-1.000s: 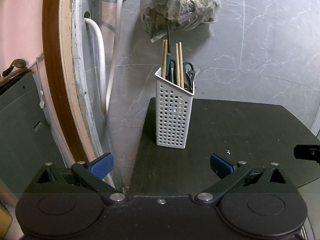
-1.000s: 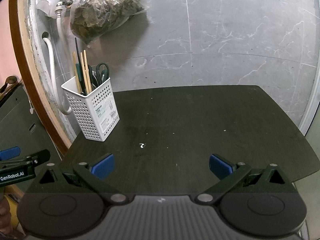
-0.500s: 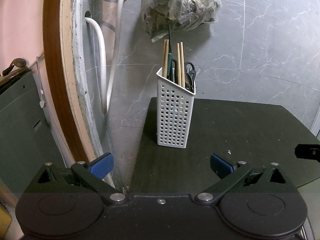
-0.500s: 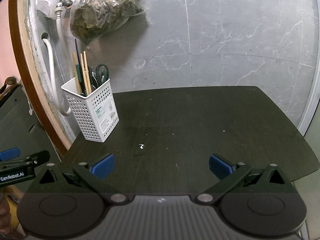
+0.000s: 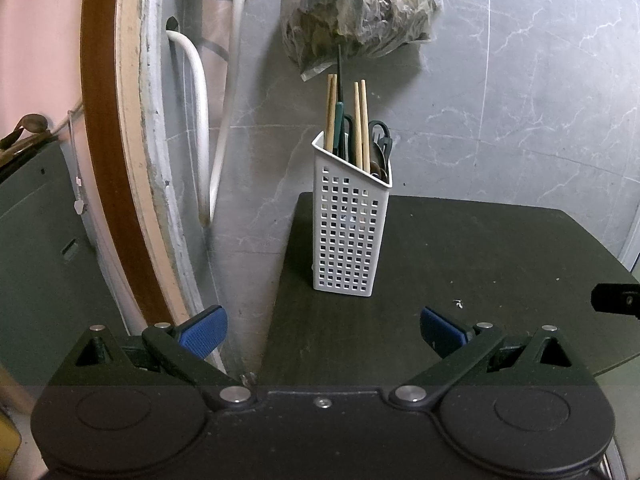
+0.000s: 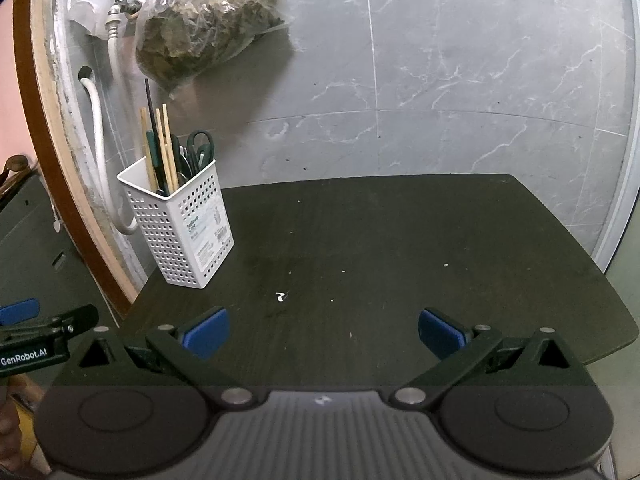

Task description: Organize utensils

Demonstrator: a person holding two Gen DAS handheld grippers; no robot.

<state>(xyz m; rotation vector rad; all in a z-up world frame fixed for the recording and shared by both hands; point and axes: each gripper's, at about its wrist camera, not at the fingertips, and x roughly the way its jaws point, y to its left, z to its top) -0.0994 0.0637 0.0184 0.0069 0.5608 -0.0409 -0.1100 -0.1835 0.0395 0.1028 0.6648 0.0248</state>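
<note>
Utensils (image 6: 164,148) in basket (image 6: 184,232) (upright)

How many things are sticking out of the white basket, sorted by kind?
Chopsticks: 4
Scissors: 1, maybe more, handles overlap
Green-handled tool with thin black rod: 1
Total: 6 that I can tell apart

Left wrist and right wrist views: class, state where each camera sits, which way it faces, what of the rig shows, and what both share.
Left wrist: on the left gripper, facing the table's left corner and white utensil basket; open fingers show, right gripper's tip at right.
Right wrist: on the right gripper, facing across the dark table; open fingers show, left gripper at left.
Shared: basket, chopsticks, scissors, hanging bag.
</note>
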